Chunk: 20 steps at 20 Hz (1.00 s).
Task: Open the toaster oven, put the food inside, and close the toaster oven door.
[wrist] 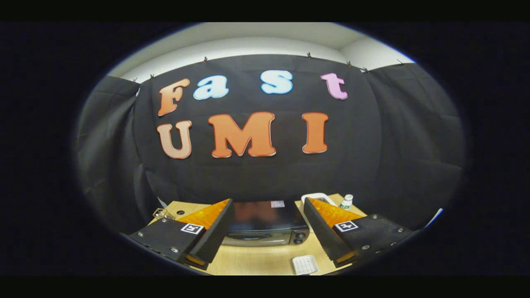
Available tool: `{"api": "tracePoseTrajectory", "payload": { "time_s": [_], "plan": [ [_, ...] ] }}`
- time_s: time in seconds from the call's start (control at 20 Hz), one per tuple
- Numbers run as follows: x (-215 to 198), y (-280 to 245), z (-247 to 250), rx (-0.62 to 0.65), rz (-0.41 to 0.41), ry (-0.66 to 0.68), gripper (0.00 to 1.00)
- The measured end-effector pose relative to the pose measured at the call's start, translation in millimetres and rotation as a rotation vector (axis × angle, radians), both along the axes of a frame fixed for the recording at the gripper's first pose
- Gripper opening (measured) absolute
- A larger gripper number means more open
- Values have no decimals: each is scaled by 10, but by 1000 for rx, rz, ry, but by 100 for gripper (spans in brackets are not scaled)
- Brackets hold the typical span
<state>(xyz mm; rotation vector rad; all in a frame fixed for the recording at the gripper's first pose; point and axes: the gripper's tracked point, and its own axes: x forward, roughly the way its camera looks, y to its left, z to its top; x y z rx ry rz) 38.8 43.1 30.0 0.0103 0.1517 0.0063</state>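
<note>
We hold the tongs (267, 231) spread wide and empty, above the counter (256, 260). The toaster oven (265, 225) sits directly ahead between the fingers, door shut, long axis crosswise.

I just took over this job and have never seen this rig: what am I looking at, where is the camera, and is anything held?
The camera rides on a hand-held two-finger claw and looks forward along its fingers, the two wedges at the bottom. They stand apart, open, holding nothing. Between them, just ahead, sits the toaster oven on a wooden table, its door apparently closed. A small white ridged object lies on the table nearer the camera. Beyond the right finger are a white tray-like item and a small white bottle. Black cloth behind is the booth wall.
</note>
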Motion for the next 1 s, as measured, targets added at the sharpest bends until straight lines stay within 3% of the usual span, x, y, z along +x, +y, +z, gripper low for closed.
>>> {"api": "tracePoseTrajectory", "payload": {
  "time_s": [0.25,0.45,1.0],
  "plan": [
    [-222,53,30,0,17,-44,99],
    [-188,-33,-8,30,-11,-71,99],
    [-88,-430,58,-6,49,-71,99]
  ]
}}
